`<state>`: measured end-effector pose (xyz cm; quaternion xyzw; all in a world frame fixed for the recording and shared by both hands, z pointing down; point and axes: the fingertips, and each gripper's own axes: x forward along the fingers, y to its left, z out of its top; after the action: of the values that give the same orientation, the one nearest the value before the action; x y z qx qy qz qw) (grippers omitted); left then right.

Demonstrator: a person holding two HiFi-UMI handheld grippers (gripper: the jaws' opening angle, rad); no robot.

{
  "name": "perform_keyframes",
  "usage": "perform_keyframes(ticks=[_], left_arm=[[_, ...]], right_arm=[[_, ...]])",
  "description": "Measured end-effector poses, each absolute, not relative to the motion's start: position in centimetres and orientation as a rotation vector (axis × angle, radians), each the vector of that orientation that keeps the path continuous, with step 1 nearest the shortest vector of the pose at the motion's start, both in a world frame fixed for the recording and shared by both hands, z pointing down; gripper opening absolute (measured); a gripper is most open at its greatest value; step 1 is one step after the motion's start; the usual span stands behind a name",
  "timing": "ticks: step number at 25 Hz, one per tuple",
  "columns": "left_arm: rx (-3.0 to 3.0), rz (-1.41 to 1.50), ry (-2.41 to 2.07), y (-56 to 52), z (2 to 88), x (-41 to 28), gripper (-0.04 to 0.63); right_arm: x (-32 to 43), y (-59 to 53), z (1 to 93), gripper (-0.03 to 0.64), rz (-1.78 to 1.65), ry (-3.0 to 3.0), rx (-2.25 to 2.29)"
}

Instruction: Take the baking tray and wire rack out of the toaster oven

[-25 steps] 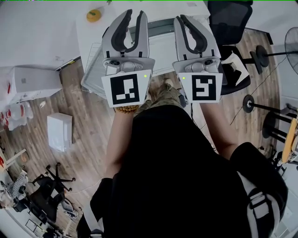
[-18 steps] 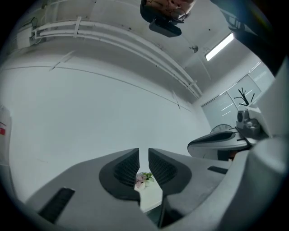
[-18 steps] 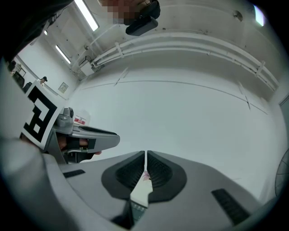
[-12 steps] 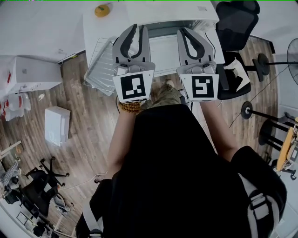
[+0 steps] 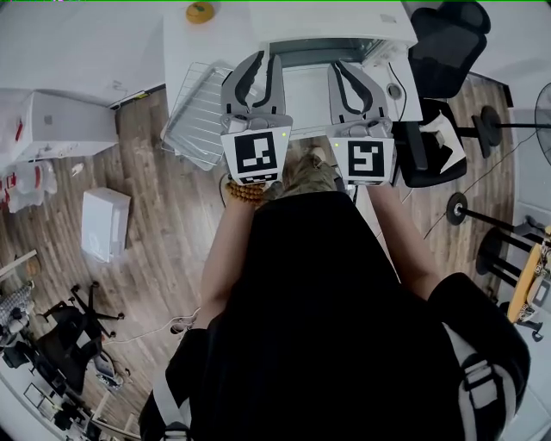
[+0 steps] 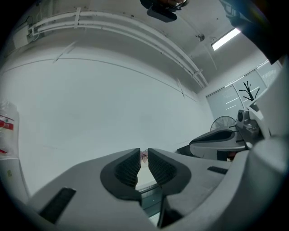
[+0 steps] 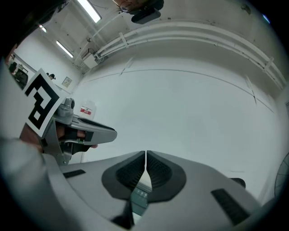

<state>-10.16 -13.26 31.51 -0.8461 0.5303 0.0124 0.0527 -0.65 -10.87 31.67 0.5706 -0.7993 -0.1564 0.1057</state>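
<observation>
In the head view a white toaster oven (image 5: 331,34) stands on a white table (image 5: 185,52), its dark opening facing me. A pale flat panel (image 5: 306,93) lies in front of the opening; whether it is the door or the baking tray I cannot tell. The wire rack (image 5: 198,116) lies on the table's left edge, overhanging the floor. My left gripper (image 5: 266,59) (image 6: 144,153) hangs above the rack's right side, a narrow gap between its pads and nothing in it. My right gripper (image 5: 341,65) (image 7: 146,155) hovers over the panel, shut and empty. Both gripper views face a bare white wall.
A yellow object (image 5: 201,12) sits at the table's back. A black office chair (image 5: 435,52) stands right of the table, with fan stands (image 5: 482,207) beyond. On the wooden floor to the left are a white box (image 5: 106,224) and a white cabinet (image 5: 60,129).
Both grippers have dropped away from the head camera toward the table and look smaller. More of the wire rack and oven top shows.
</observation>
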Motion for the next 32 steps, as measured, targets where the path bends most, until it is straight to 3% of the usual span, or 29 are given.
perform_keyframes(ticks=[14, 24, 32], left_arm=[[-2.637, -0.052, 1.649, -14.0, 36.1, -11.2, 0.064], [-2.638, -0.175, 1.801, -15.4, 42.5, -16.3, 0.066], [-2.599, -0.499, 1.915, -15.4, 50.4, -21.2, 0.079]], right_arm=[[-0.5, -11.3, 35.1, 0.031, -0.332, -2.291, 1.646], [-0.9, -11.8, 36.2, 0.031, -0.286, -2.286, 1.622], [-0.4, -12.2, 37.1, 0.029, -0.252, -2.283, 1.61]])
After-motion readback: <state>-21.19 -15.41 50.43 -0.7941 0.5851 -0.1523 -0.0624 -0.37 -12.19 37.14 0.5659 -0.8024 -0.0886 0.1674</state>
